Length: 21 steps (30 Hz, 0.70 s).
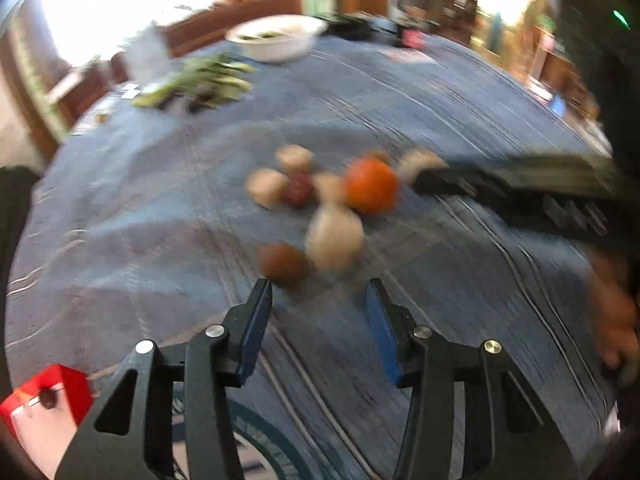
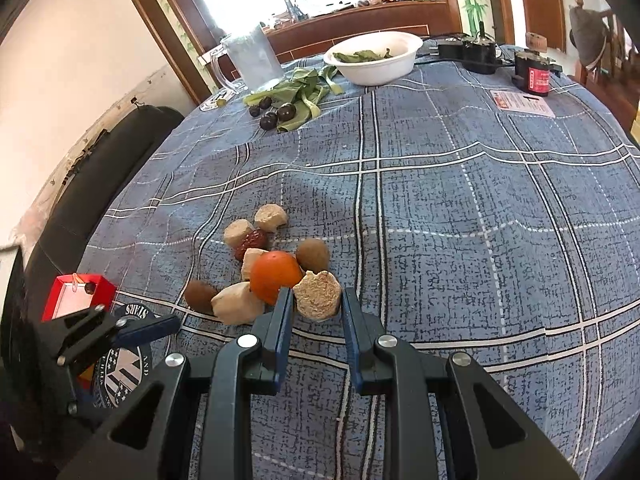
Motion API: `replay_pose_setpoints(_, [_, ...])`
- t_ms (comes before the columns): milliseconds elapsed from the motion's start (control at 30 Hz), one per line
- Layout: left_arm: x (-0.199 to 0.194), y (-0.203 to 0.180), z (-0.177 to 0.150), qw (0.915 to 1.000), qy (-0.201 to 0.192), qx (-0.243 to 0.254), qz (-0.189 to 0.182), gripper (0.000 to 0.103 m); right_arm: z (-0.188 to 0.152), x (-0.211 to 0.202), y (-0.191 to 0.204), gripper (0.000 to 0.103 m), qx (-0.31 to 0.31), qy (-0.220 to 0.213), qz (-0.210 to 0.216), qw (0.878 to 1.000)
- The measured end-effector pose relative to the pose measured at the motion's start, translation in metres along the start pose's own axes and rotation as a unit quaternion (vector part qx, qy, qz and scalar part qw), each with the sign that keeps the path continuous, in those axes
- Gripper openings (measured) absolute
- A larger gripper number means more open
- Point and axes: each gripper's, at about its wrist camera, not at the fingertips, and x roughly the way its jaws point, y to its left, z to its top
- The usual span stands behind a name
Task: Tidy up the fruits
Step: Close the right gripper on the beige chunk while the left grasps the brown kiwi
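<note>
We see the fruits clustered on the blue plaid tablecloth covering the counter: a round orange fruit, pale beige cut chunks, a wrinkled red date and two brown kiwis. Our right gripper has its jaws narrow, closed on a crumbly tan round chunk beside the orange fruit. Our left gripper hovers with jaws parted and empty, near a brown kiwi.

both views look steeply down along their own claw onto the checked surface, close to it. they share the fruit cluster, the white bowl toward 12 o'clock, and the red box near 8 o'clock.
</note>
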Motion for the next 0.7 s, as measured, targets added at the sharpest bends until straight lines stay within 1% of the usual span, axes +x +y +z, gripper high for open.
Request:
replay_pose_setpoints(67, [-0.005, -0.005, -0.01, 0.9997, 0.002, 0.015, 0.018, 0.05, 0.0, 0.0, 0.0, 0.023, 0.001, 0.002, 0.0, 1.0])
replay_pose_setpoints(133, [-0.008, 0.001, -0.013, 0.9996, 0.002, 0.0, 0.027, 0.051, 0.0, 0.0, 0.0, 0.023, 0.003, 0.002, 0.0, 1.0])
replay_pose_setpoints(200, [-0.012, 0.011, -0.011, 0.9993, -0.007, -0.029, 0.024, 0.051, 0.0, 0.0, -0.002, 0.023, 0.006, 0.002, -0.002, 1.0])
replay_pose_setpoints(267, [-0.013, 0.016, -0.006, 0.9987, -0.016, -0.037, 0.03, 0.051, 0.0, 0.0, -0.003, 0.023, 0.009, 0.004, -0.003, 1.0])
replay_pose_setpoints(333, [-0.01, 0.019, -0.002, 0.9982, -0.014, -0.039, 0.045, 0.051, -0.001, 0.001, -0.004, 0.023, 0.01, 0.006, -0.005, 1.0])
replay_pose_setpoints(533, [0.013, 0.025, 0.01, 0.9975, 0.003, -0.053, 0.046, 0.05, -0.001, 0.001, -0.003, 0.023, 0.01, 0.008, -0.004, 1.0])
replay_pose_setpoints(567, [0.013, 0.025, 0.011, 0.9975, 0.0, -0.055, 0.045, 0.047, -0.001, 0.001, -0.004, 0.023, 0.01, 0.008, -0.004, 1.0])
replay_pose_setpoints(600, [0.014, 0.025, 0.012, 0.9976, 0.001, -0.056, 0.042, 0.043, -0.001, 0.002, -0.004, 0.023, 0.009, 0.009, -0.004, 1.0])
replay_pose_setpoints(633, [0.015, 0.024, 0.013, 0.9977, 0.0, -0.056, 0.037, 0.041, 0.0, 0.002, -0.003, 0.023, 0.008, 0.009, -0.004, 1.0])
replay_pose_setpoints(667, [0.015, 0.023, 0.014, 0.9978, 0.0, -0.056, 0.035, 0.038, -0.001, 0.002, -0.003, 0.023, 0.008, 0.009, -0.002, 1.0])
replay_pose_setpoints(700, [0.015, 0.022, 0.015, 0.9979, -0.002, -0.056, 0.033, 0.032, -0.001, 0.002, -0.003, 0.023, 0.007, 0.009, -0.002, 1.0])
